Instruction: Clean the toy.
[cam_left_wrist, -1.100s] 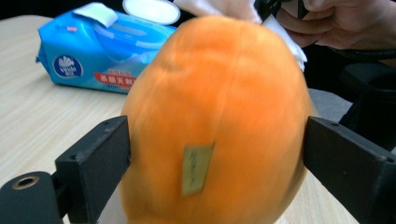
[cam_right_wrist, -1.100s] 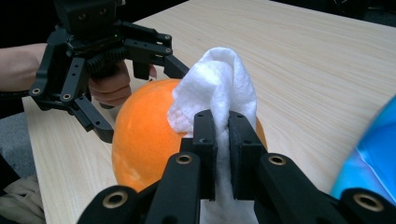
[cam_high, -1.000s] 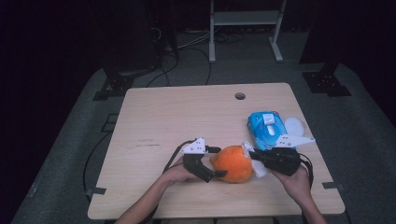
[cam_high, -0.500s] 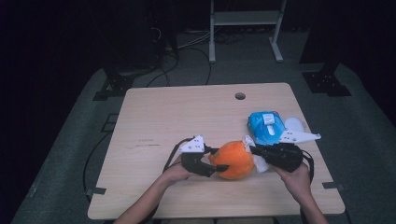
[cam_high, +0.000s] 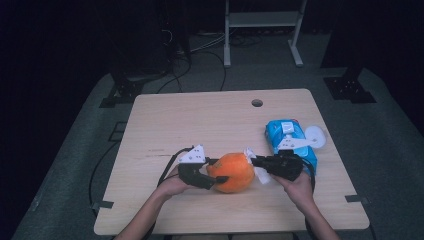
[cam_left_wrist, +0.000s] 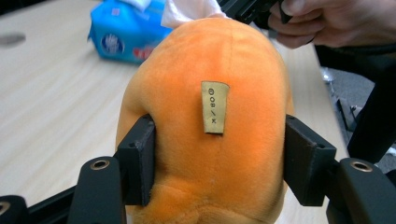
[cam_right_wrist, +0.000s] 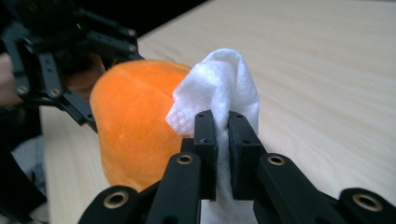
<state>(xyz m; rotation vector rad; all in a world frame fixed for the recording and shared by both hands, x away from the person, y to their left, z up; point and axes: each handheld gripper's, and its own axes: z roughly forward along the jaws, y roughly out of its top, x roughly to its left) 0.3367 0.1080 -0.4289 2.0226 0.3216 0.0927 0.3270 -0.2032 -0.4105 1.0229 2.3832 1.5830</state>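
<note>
An orange plush toy (cam_high: 231, 171) sits near the table's front edge in the high view. My left gripper (cam_high: 216, 170) is shut on it from the left; in the left gripper view both pads press into the orange plush toy (cam_left_wrist: 205, 121), which bears a small tan label (cam_left_wrist: 214, 107). My right gripper (cam_high: 253, 161) is shut on a white wipe (cam_high: 258, 170) held against the toy's right side. The right gripper view has the white wipe (cam_right_wrist: 219, 88) pinched in my right gripper (cam_right_wrist: 223, 122), touching the orange plush toy (cam_right_wrist: 135, 121).
A blue pack of wipes (cam_high: 290, 139) with its white lid open lies at the table's right side, just behind my right hand. A round cable hole (cam_high: 257, 103) sits near the table's far edge. The wooden table (cam_high: 200, 120) stands on grey floor.
The right gripper with the wipe has shifted slightly along the toy's right side. The left gripper still holds the toy in about the same place.
</note>
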